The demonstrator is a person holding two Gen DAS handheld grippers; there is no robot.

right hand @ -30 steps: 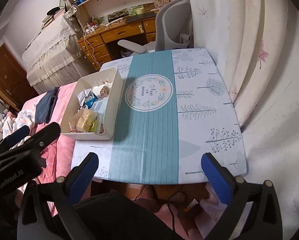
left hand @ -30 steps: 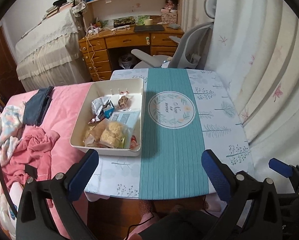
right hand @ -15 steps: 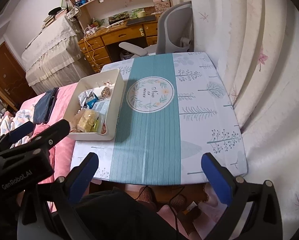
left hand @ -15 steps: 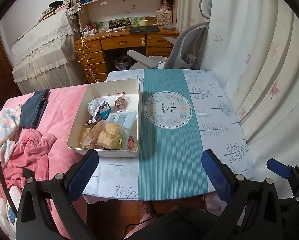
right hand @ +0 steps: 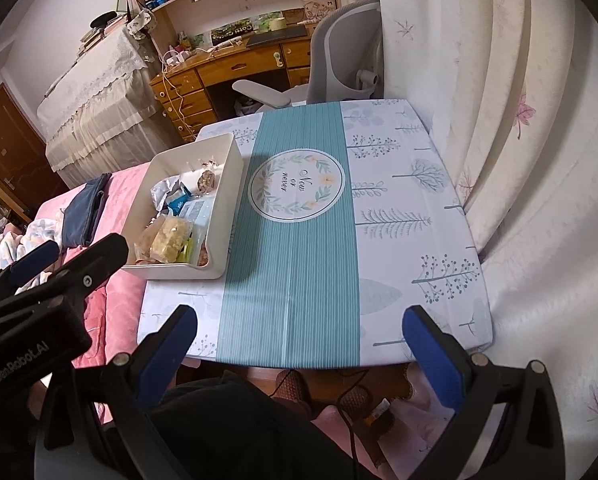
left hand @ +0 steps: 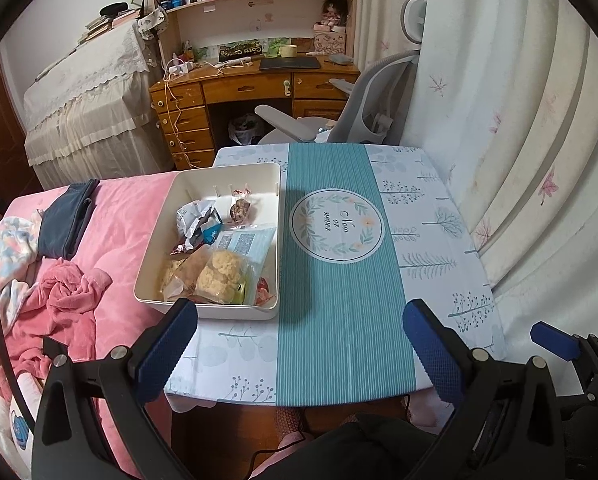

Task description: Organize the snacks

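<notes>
A cream plastic bin (left hand: 271, 184) (right hand: 233, 160) sits on the left side of the small table, holding several wrapped snacks: a bag of pale puffed cakes (left hand: 219, 272) (right hand: 171, 236), a blue-and-white packet (left hand: 245, 242), a crumpled silver wrapper (left hand: 195, 216) and a small dark round sweet (left hand: 239, 210). My left gripper (left hand: 299, 348) hangs open above the table's near edge, empty. My right gripper (right hand: 299, 344) is open too, over the near edge, nothing between its fingers. The left gripper's body (right hand: 39, 304) shows at the left of the right wrist view.
The table carries a white tree-print cloth with a teal runner (left hand: 339, 280) (right hand: 295, 248) and a round emblem. A pink bed with clothes (left hand: 59, 288) lies left, curtains (left hand: 519, 120) right, a grey chair (left hand: 355, 116) and wooden desk (left hand: 239, 88) behind.
Both views have drawn back and up slightly from the table; the bin sits a little farther from the left gripper. Both grippers stay open and empty.
</notes>
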